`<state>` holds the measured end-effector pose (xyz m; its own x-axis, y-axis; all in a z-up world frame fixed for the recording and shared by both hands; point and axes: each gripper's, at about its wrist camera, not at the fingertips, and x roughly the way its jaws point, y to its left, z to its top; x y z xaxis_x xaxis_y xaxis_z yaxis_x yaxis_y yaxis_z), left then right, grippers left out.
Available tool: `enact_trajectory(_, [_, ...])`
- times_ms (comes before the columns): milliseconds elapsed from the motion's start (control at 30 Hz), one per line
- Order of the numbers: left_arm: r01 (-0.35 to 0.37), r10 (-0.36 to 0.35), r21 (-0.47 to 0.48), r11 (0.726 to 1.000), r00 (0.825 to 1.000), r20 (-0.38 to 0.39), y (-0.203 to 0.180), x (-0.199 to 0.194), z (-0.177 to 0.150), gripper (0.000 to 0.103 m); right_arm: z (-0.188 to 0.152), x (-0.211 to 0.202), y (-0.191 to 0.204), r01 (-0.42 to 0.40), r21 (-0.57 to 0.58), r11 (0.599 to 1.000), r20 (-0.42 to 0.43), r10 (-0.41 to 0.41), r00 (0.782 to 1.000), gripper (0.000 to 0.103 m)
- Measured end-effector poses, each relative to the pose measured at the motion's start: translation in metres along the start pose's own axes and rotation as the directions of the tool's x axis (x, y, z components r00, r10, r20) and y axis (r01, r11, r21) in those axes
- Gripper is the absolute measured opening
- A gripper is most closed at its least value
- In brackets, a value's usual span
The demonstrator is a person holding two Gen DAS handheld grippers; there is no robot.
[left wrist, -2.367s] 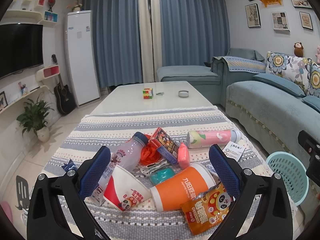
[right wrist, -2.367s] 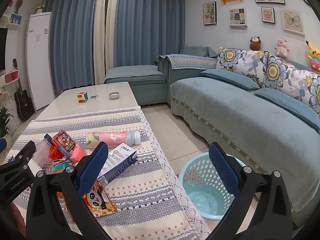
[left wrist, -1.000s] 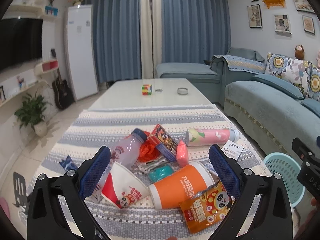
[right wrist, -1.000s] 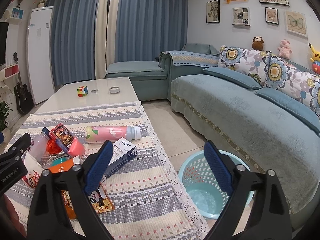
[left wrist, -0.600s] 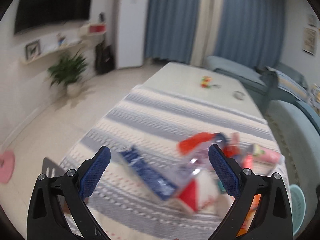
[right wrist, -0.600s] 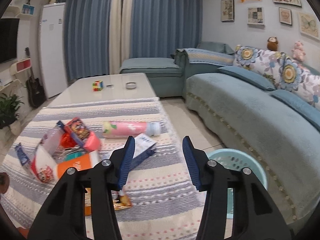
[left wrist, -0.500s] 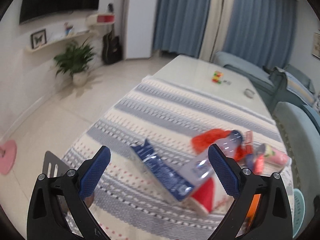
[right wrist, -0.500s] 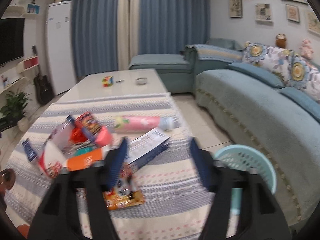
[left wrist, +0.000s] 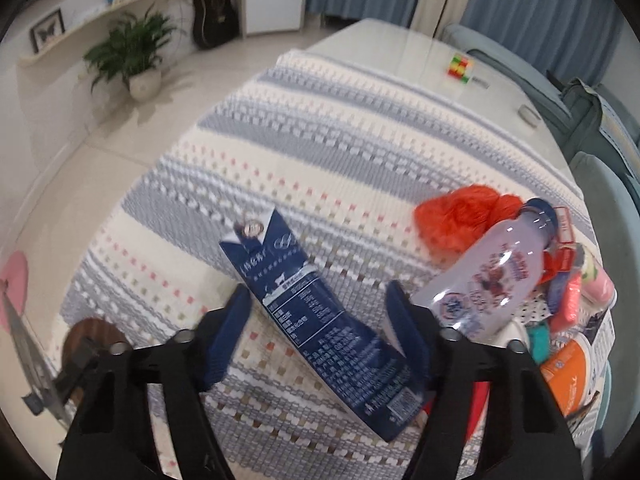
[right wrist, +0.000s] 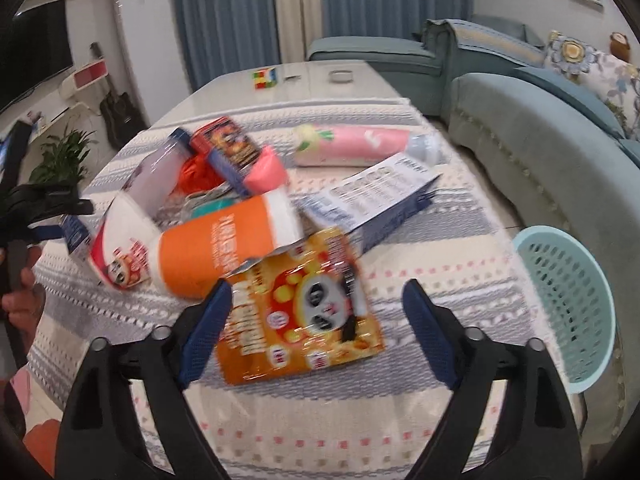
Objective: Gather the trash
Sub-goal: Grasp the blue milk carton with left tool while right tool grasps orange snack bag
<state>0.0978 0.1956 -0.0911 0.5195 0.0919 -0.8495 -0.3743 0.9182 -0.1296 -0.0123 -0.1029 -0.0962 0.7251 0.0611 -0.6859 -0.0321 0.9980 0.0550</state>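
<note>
A dark blue milk carton lies flat on the striped tablecloth. My left gripper points down over it, and its jaws are closing with the carton between them; the pads are not pressing on it. In the right wrist view an orange panda snack bag lies between the fingers of my right gripper, whose jaws are opening and not touching it. Beside the carton lie a clear bottle with a blue cap and an orange-red net.
The pile also holds an orange paper cup, a red-and-white cup, a pink bottle and a white-and-blue box. A teal basket stands on the floor right of the table, by the sofa. A hand shows at the left edge.
The left gripper swung left and down onto the blue carton, and its jaws narrowed. The right gripper dropped toward the panda snack bag, and its jaws widened.
</note>
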Motion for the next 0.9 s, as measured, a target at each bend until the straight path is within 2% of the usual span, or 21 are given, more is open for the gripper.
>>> enact_trajectory(67, [-0.005,0.005,0.001,1.0,1.0,0.011,0.002,0.003,-0.003,0.058,-0.006,0.004,0.011,0.009,-0.026,1.0,-0.017,-0.009,1.0,0.093])
enact_trajectory(133, [0.003,-0.003,0.011,1.0,1.0,0.017,0.002,0.003,-0.006,0.048,-0.008,0.01,0.017,0.01,-0.034,0.999,-0.05,-0.011,0.999,0.093])
enact_trajectory(200, [0.018,-0.018,0.024,1.0,1.0,0.022,0.002,0.001,-0.008,0.031,-0.01,0.016,0.023,-0.004,-0.023,1.0,-0.084,0.002,0.996,0.093])
enact_trajectory(333, [0.042,-0.044,0.071,0.997,0.998,0.035,-0.004,-0.003,-0.014,0.028,-0.014,0.023,0.032,0.041,-0.025,0.999,-0.12,-0.043,0.992,0.093])
enact_trajectory(433, [0.03,-0.038,0.108,0.994,0.997,0.073,-0.008,-0.014,-0.018,0.028,-0.015,0.032,0.04,0.101,-0.051,0.994,-0.132,-0.107,0.985,0.092])
enact_trajectory(533, [0.032,-0.047,0.143,0.989,0.994,0.101,-0.012,-0.027,-0.02,0.028,-0.015,0.034,0.04,0.138,-0.063,0.988,-0.136,-0.146,0.98,0.071])
enact_trajectory(567, [0.033,-0.051,0.157,0.987,0.992,0.113,-0.013,-0.032,-0.021,0.028,-0.014,0.032,0.037,0.128,-0.058,0.99,-0.133,-0.135,0.982,0.057])
enact_trajectory(600, [0.034,-0.058,0.175,0.984,0.99,0.131,-0.016,-0.04,-0.024,0.028,-0.013,0.028,0.034,0.117,-0.049,0.992,-0.125,-0.122,0.985,0.038])
enact_trajectory(667, [0.039,-0.072,0.204,0.978,0.985,0.158,-0.023,-0.053,-0.028,0.028,-0.012,0.018,0.027,0.108,-0.038,0.993,-0.111,-0.111,0.988,0.019])
enact_trajectory(767, [0.08,-0.13,0.25,0.965,0.973,0.19,-0.035,-0.079,-0.034,0.028,-0.01,0.002,0.006,0.091,0.006,0.996,-0.078,-0.09,0.993,0.009])
enact_trajectory(800, [0.097,-0.153,0.265,0.959,0.968,0.199,-0.04,-0.088,-0.035,0.028,-0.007,-0.006,-0.002,0.076,0.023,0.997,-0.055,-0.075,0.996,0.008])
enact_trajectory(900, [0.165,-0.24,0.313,0.935,0.945,0.22,-0.058,-0.114,-0.037,0.028,0.004,-0.037,-0.029,0.094,0.06,0.994,0.034,-0.096,0.995,0.008])
